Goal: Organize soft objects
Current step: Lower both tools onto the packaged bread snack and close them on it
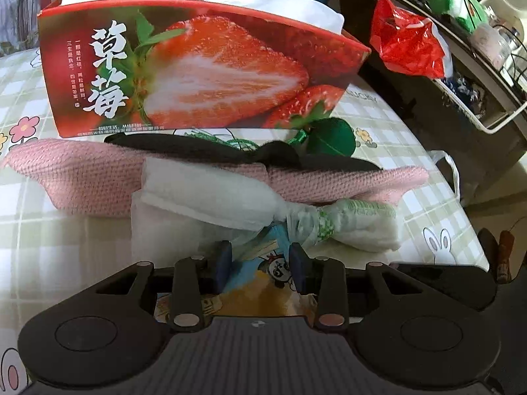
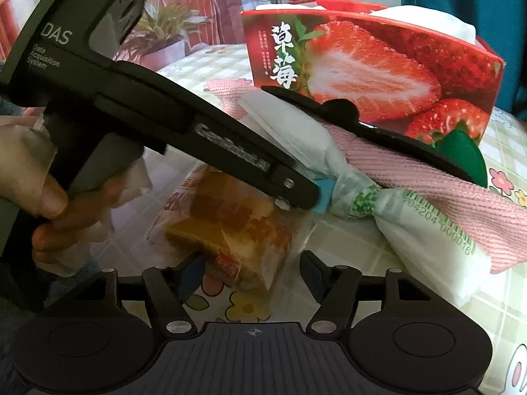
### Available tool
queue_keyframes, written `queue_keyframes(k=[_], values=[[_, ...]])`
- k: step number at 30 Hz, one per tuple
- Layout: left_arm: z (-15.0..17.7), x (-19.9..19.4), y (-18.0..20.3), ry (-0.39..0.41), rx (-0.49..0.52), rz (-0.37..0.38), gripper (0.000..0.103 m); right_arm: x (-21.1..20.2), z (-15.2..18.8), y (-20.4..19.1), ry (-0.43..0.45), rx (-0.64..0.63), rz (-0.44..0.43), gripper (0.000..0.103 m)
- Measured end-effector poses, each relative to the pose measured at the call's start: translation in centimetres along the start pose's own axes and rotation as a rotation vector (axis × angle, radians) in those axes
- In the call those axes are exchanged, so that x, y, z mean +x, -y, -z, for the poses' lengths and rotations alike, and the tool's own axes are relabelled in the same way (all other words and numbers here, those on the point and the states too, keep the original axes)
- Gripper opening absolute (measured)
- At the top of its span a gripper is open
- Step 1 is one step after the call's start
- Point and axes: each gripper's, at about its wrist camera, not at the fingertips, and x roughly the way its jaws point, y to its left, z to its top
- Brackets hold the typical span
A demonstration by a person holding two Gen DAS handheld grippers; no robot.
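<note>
Snack packet [image 2: 230, 230], clear wrap over orange-yellow cake, lies on your counter [image 2: 378, 250] between both claws. Your left claw [image 1: 260, 263] sits narrowly parted around the packet's printed end, its pads at the wrap. Your right claw [image 2: 253, 275] stands wide around the near end. Beside it lie a knotted white bag [image 2: 329, 164] and pink cloth [image 2: 428, 177], before the strawberry box [image 2: 378, 65].

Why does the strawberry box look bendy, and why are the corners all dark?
Left wrist view: the fisheye lens bows the strawberry box and darkens the corners; sunlight bleaches the tablecloth at left. Right wrist view: the same bending and dark corners; glare on the snack wrapper.
</note>
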Motion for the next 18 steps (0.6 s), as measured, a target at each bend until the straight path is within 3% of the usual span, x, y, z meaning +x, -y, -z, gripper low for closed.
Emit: queue_keyframes(k=[2,8,11,15,18], values=[[0.0,-0.5,-0.4,0.008,-0.022,0.011,0.04,0.0,0.0,0.2,0.007,0.009,-0.012,0.052],[1.1,-4.8,-1.6,0.079,-0.06,0.017,0.055,-0.1,0.1,0.5,0.021,0.035,-0.023,0.048],[2.9,-7.0,-2.3,0.122,-0.105,0.001,0.055,-0.5,0.5,0.4,0.025,0.039,-0.022,0.047],[5.0,-8.2,-3.1,0.13,-0.141,-0.075,0.055,-0.5,0.5,0.8,0.028,0.051,-0.023,0.047],[5.8,-8.4,-3.8,0.127,-0.184,-0.068,0.054,-0.6,0.3,0.8,0.024,0.052,-0.021,0.047]])
